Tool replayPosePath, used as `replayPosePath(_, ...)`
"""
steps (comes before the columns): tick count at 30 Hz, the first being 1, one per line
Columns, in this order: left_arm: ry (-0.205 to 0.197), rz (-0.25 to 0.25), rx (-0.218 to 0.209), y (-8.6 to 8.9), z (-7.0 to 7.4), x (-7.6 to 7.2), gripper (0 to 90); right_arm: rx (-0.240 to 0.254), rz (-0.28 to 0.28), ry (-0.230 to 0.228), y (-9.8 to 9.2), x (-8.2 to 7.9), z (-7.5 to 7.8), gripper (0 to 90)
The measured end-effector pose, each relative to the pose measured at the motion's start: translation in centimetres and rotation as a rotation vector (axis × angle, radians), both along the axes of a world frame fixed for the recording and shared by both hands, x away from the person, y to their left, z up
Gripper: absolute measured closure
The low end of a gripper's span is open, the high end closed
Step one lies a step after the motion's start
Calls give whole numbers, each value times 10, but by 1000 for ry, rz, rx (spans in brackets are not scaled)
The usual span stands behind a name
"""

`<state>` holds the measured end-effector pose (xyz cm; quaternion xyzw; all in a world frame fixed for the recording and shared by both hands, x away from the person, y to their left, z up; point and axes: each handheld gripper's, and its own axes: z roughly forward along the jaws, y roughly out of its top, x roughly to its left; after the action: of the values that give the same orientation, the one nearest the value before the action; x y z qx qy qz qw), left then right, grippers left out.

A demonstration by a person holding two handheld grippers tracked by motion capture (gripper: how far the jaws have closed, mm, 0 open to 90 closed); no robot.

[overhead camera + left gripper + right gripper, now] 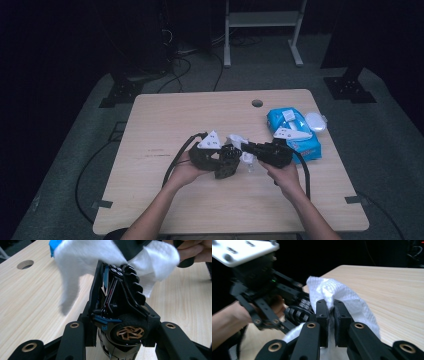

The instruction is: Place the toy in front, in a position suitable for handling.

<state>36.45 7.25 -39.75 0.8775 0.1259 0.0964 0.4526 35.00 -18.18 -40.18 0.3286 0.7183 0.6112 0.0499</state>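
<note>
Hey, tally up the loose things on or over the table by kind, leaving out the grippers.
Toy car: 1
White wipe: 1
Blue wipes pack: 1
White oval lid: 1
Total: 4

White wipe (75,262) with a dimpled weave; black toy car (117,307), bronze wheel hub, blue trim; blue wipe packet (295,135); pale wood-grain table (165,120).

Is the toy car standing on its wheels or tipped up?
Tipped up. The left gripper clamps the toy car on end, one gold wheel facing the camera.
</note>
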Motion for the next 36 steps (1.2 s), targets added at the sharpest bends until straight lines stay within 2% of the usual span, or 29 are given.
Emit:
replayPosePath(1, 0, -3, 2, -1, 1, -1, 572, -13, -1, -16, 1, -2, 2, 830)
replayPosePath(5, 1, -1, 1, 0, 1, -1, 573, 5, 15, -19, 0, -2, 4, 830)
replayPosePath(8, -2, -1, 2, 1, 1, -1, 576, -5, 4, -14, -1, -1, 2, 830)
replayPosePath(9, -3, 1, 3, 1, 1, -1, 577, -36, -11, -5, -2, 2, -4, 829)
replayPosePath(10, 0, 3, 7, 1, 1, 0, 577, -36, -11, -5, -2, 2, -4, 829)
replayPosePath(11, -2, 7, 14, 1, 0, 0, 579, -19, -6, 17, -4, 4, -8, 828)
replayPosePath(12, -2, 12, 15, 1, 0, 0, 579, -30, -13, 45, -5, 7, -13, 829)
replayPosePath(13, 2, 12, 0, 4, 0, 2, 580, -58, -33, 40, -5, 8, -14, 829)
replayPosePath(17, -2, 20, 1, 5, 1, 2, 580, -62, -54, 55, -9, 11, -17, 829)
replayPosePath(20, -1, 23, -3, 6, 1, 3, 580, -38, -38, 79, -11, 12, -18, 829)
replayPosePath(21, -1, 22, -4, 6, 1, 3, 580, -26, 20, 103, -9, 13, -20, 828)
replayPosePath(23, -1, 22, -4, 6, 1, 2, 580, -11, 51, 105, -5, 12, -20, 828)
replayPosePath(30, 4, 12, -34, 4, 3, 1, 577, 34, 55, 94, -7, 10, -14, 830)
replayPosePath(33, 12, 1, -40, 0, 0, 0, 578, 71, 57, 92, -10, 7, -9, 831)
replayPosePath(36, 22, -7, -41, -1, -2, 1, 577, 73, 59, 83, -9, 7, -7, 832)
